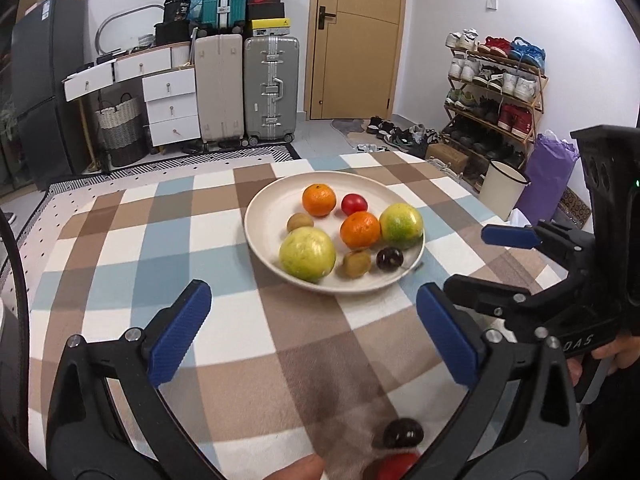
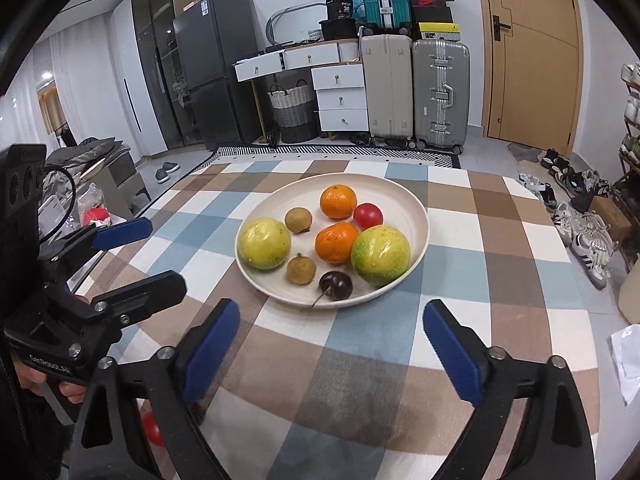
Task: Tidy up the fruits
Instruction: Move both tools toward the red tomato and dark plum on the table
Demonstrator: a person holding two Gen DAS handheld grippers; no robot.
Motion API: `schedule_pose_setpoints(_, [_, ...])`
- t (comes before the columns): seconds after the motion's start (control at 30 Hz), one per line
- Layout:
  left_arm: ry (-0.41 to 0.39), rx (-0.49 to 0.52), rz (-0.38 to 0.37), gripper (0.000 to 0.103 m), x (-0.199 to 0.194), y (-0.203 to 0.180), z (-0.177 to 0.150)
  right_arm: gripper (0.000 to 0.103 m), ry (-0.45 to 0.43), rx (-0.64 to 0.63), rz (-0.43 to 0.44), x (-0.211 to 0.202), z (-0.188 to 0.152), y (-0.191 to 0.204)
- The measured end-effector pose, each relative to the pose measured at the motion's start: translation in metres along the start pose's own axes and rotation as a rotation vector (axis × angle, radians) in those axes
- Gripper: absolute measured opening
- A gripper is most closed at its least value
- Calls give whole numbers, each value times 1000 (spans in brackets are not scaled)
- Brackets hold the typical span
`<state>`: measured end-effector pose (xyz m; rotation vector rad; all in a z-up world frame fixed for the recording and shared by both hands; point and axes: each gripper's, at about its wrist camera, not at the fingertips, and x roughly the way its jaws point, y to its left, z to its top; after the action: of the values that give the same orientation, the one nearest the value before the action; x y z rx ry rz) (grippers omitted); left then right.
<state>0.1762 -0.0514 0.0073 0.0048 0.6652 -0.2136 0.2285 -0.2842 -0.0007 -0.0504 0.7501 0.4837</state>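
Note:
A cream plate (image 1: 264, 216) (image 2: 404, 196) on the checked tablecloth holds two oranges (image 1: 319, 199) (image 2: 338, 201), two yellow-green round fruits (image 1: 307, 254) (image 2: 264, 243), a red tomato (image 1: 354, 204) (image 2: 368, 216), two small brown fruits (image 1: 300, 222) (image 2: 298, 220) and a dark plum (image 1: 389, 259) (image 2: 336, 285). My left gripper (image 1: 314, 332) is open and empty, short of the plate. My right gripper (image 2: 332, 344) is open and empty, also short of it. A dark cherry-like fruit (image 1: 403, 433) and a red fruit (image 1: 396, 465) (image 2: 152, 428) lie at the near table edge.
The right gripper shows in the left wrist view (image 1: 472, 264), the left gripper in the right wrist view (image 2: 156, 256). Beyond the table stand suitcases (image 1: 272, 88), drawers (image 1: 170, 100), a shoe rack (image 1: 496, 96) and a white bin (image 1: 502, 188).

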Motion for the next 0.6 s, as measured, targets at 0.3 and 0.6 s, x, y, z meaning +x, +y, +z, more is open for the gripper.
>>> schedule_pose_setpoints(0.3, [6, 19, 48, 103, -45, -1, -30, 102, 29, -28, -3, -19, -20, 16])
schedule_pose_setpoints(0.6, [48, 23, 31, 102, -67, -15, -60, 102, 71, -43, 5, -29, -42, 30])
